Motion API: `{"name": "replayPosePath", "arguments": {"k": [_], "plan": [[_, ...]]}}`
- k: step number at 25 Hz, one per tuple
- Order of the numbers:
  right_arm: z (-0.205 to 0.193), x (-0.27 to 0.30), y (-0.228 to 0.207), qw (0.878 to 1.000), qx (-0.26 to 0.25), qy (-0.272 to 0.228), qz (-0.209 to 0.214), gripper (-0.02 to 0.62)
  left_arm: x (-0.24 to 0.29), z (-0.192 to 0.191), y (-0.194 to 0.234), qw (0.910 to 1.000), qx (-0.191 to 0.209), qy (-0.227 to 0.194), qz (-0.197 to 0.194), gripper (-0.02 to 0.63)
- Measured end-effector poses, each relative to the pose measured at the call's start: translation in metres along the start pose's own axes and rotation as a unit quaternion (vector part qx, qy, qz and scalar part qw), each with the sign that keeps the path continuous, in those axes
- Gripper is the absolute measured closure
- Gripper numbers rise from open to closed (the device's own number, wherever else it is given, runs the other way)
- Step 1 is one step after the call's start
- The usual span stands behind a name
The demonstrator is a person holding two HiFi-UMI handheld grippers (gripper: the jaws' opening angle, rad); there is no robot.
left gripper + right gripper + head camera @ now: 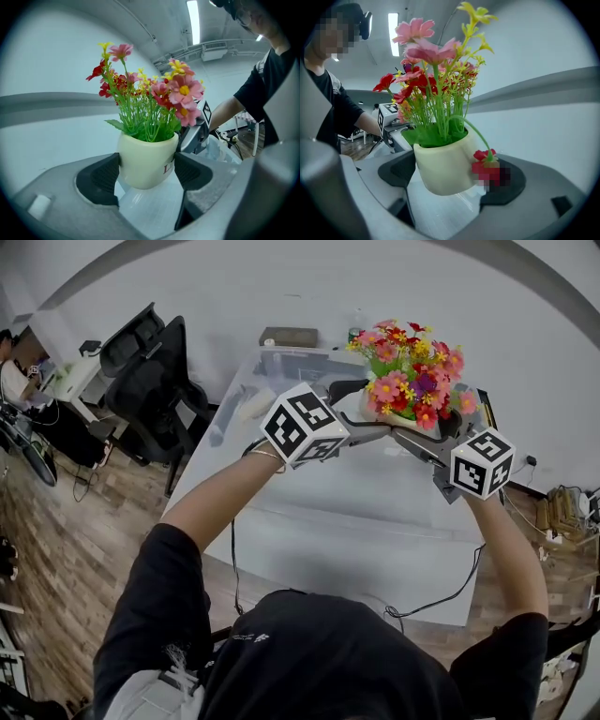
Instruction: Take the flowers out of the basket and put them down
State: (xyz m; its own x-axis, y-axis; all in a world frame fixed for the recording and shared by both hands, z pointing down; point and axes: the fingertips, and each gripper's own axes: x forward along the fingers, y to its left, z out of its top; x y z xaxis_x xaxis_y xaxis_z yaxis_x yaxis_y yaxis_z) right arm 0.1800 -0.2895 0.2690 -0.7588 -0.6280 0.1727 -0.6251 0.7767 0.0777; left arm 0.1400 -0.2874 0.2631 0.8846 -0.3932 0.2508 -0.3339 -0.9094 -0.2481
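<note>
The flowers (411, 371), a bunch of pink, red and yellow blooms in a cream pot (398, 419), are sitting straight ahead of both my tools in the head view, over the far part of the white table (375, 498). I am reaching my left gripper (367, 418) in from its left side and my right gripper (417, 439) in from its right, so the two tools are meeting at the pot. In the left gripper view, the flowers (150, 91) are rising upright right above my jaws, and the pot (146, 159) is standing between them. My left gripper (146, 174) is clamping it, with a dark ribbed pad pressing on each flank of the pot, and the pale table is showing just beneath. Behind the pot, my right gripper (199, 130) is coming in from the opposite side. In the right gripper view, the flowers (436, 75) are again towering over my jaws, and the pot (445, 164) is leaning slightly between them. My right gripper (450, 177) is closing on it too. The pad on one side is touching the pot, while a drooping red bloom (485, 161) is hanging over the other pad and covering the contact there. Beyond the pot, my left gripper (391, 123) is facing me.
</note>
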Motion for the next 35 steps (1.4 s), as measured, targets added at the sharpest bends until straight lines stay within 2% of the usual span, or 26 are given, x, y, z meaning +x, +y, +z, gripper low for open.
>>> {"name": "replayPosePath", "arguments": {"k": [7, 19, 35], "plan": [[0.023, -0.009, 0.007, 1.0, -0.004, -0.014, 0.005, 0.149, -0.012, 0.022, -0.003, 0.9997, -0.004, -0.022, 0.009, 0.233], [0.041, -0.014, 0.013, 0.999, -0.004, -0.03, 0.019, 0.149, -0.024, 0.041, -0.005, 0.9991, 0.013, -0.029, 0.027, 0.233], [0.037, -0.011, 0.017, 0.997, -0.01, -0.032, 0.069, 0.149, -0.028, 0.035, -0.01, 0.9968, -0.006, -0.021, 0.076, 0.233]]}}
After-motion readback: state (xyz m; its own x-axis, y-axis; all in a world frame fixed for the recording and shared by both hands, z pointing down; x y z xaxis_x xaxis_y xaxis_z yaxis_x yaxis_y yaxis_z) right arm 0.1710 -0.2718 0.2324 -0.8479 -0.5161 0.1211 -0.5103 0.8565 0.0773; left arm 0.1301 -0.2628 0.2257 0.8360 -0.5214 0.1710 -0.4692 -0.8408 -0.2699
